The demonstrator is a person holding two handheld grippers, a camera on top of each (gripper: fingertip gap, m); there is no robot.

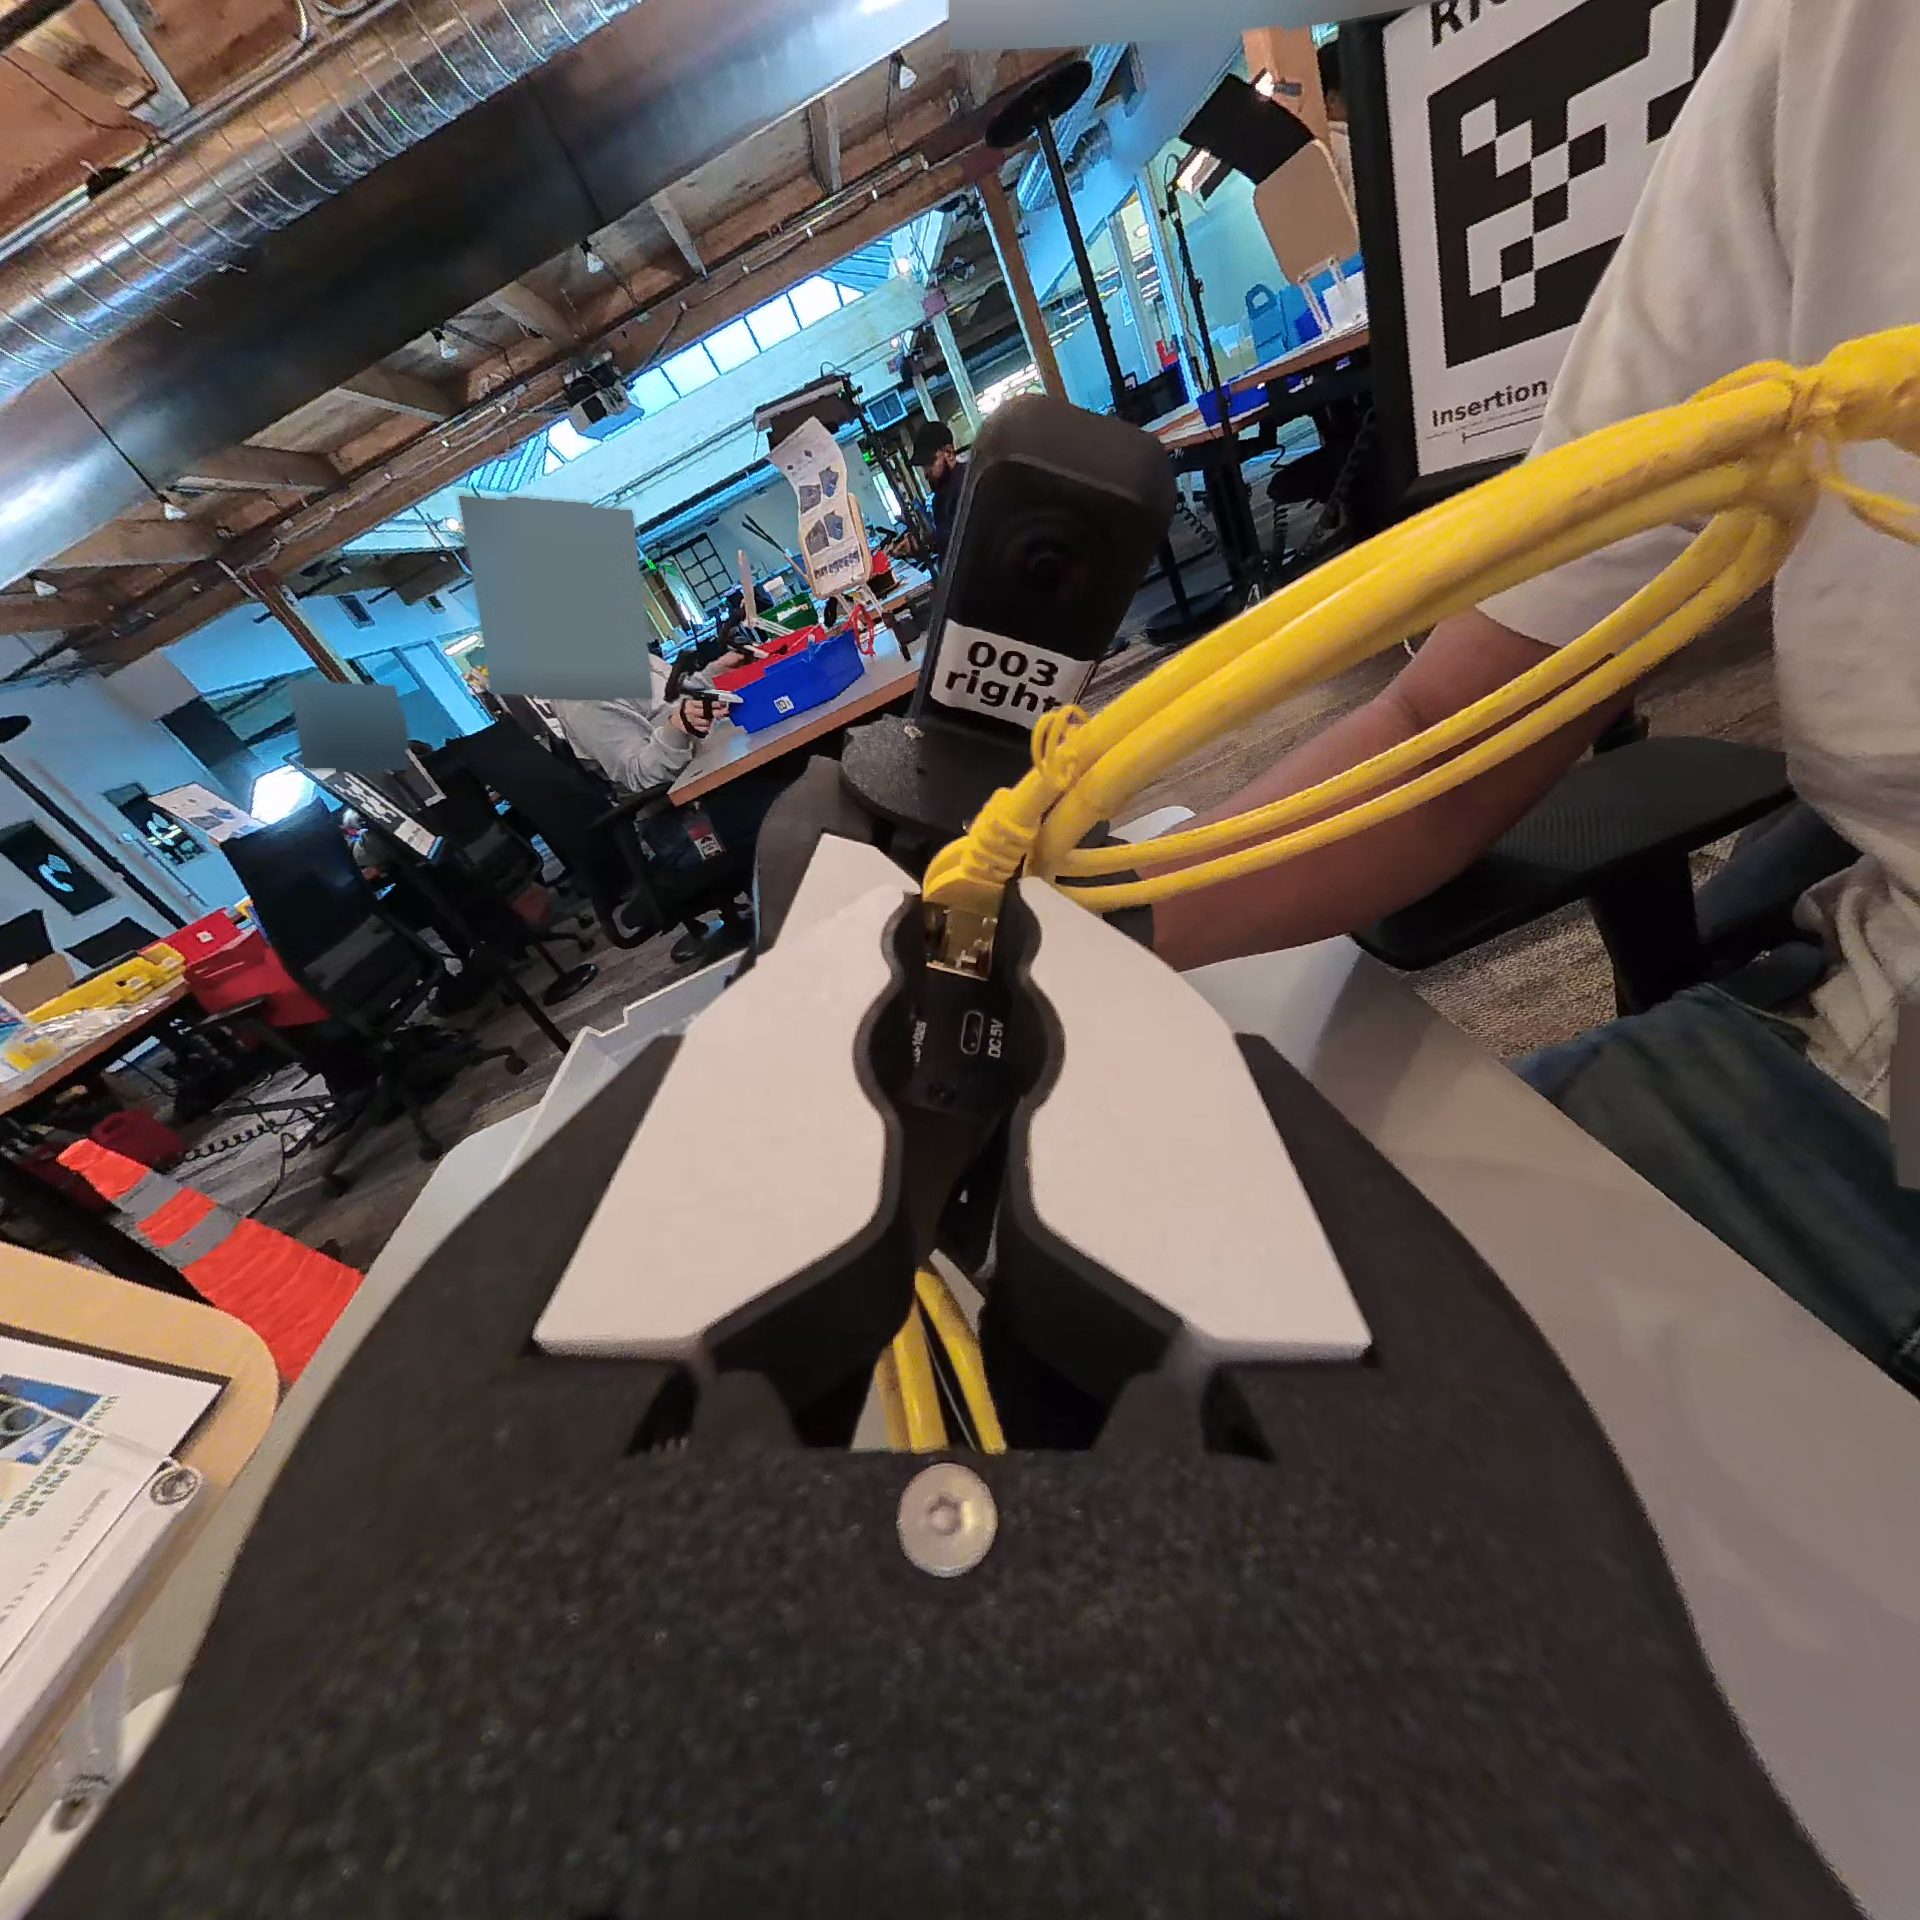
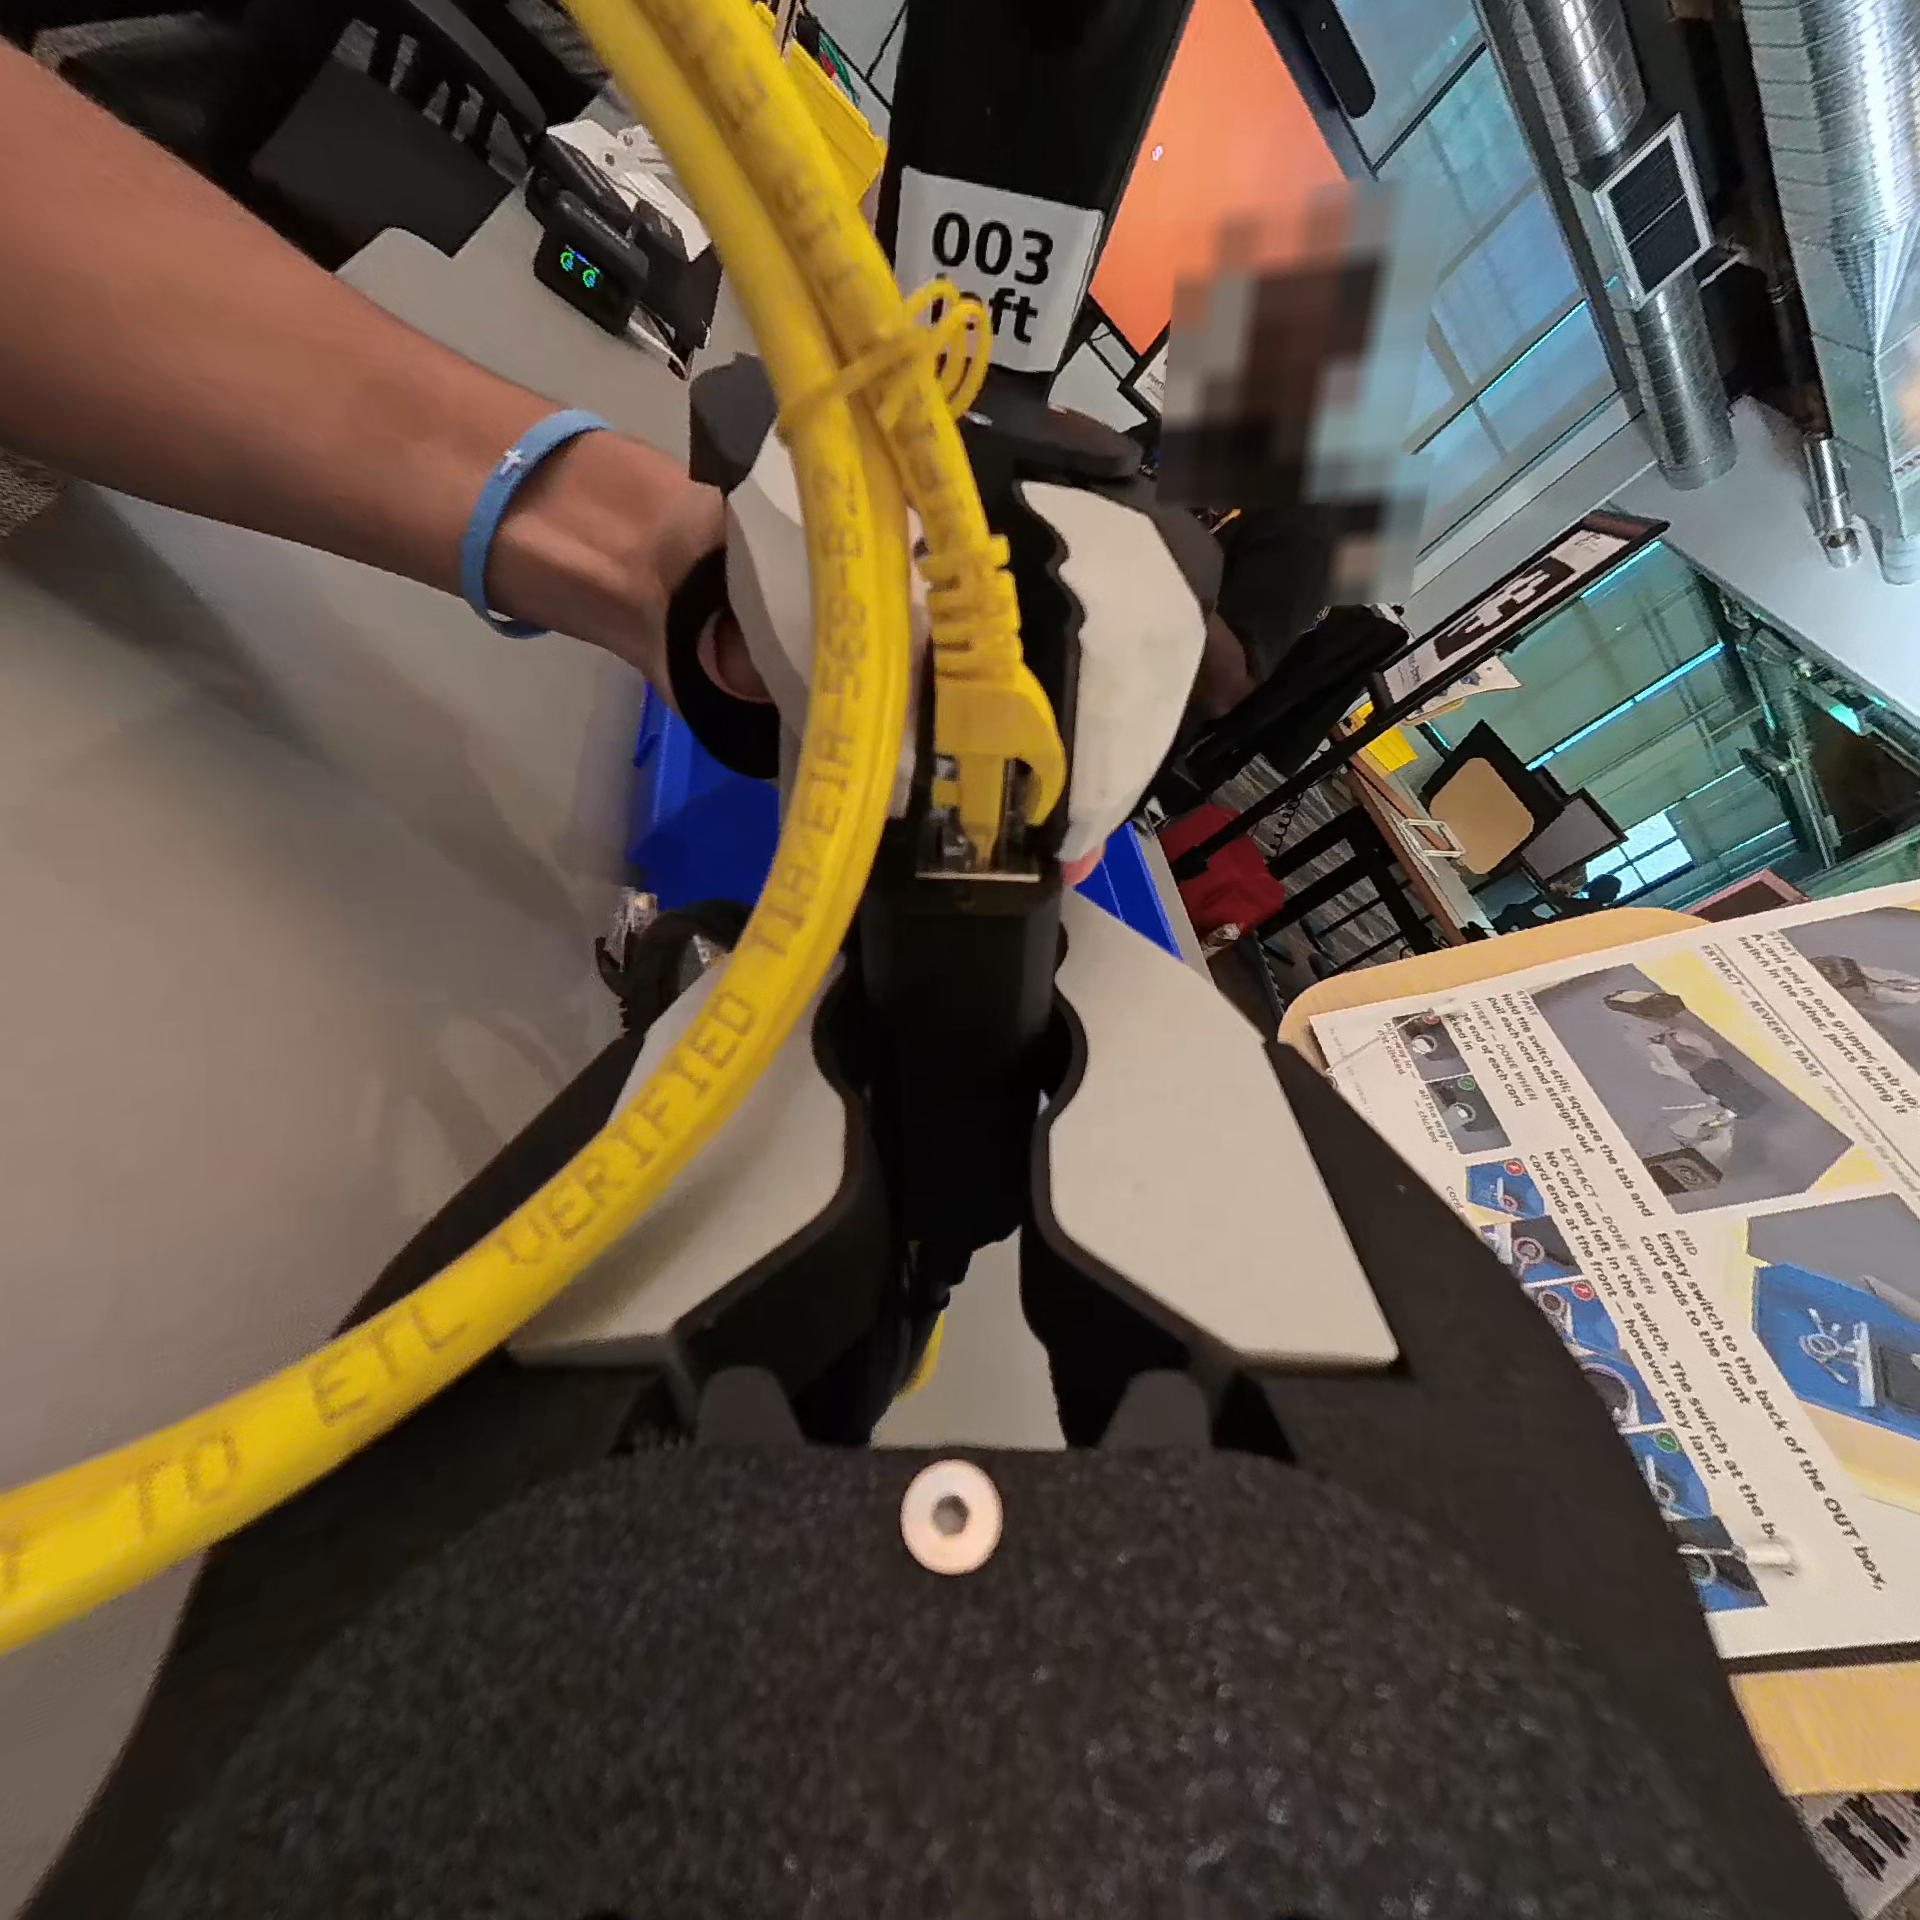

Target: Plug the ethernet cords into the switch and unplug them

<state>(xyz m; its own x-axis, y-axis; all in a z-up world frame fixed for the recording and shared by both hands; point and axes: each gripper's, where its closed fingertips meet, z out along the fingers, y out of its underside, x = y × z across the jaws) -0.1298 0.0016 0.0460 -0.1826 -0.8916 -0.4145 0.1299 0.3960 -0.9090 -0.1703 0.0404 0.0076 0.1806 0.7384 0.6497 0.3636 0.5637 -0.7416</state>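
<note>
Right fingers: closed narrow around the black switch, pads pressed on its sides.
Left fingers: narrow too, apparently clamped near the yellow plug; blur hides exact contact.
Switch: small black box held in the air between both grippers, a plug seated in its metal-rimmed port.
Cords: yellow, tied in a looped bundle, arcing across the right fingers.
Around: printed instruction sheet on the wooden bench; blue bin behind the grippers.

Yellow cord's far end beyond frame edge
</note>
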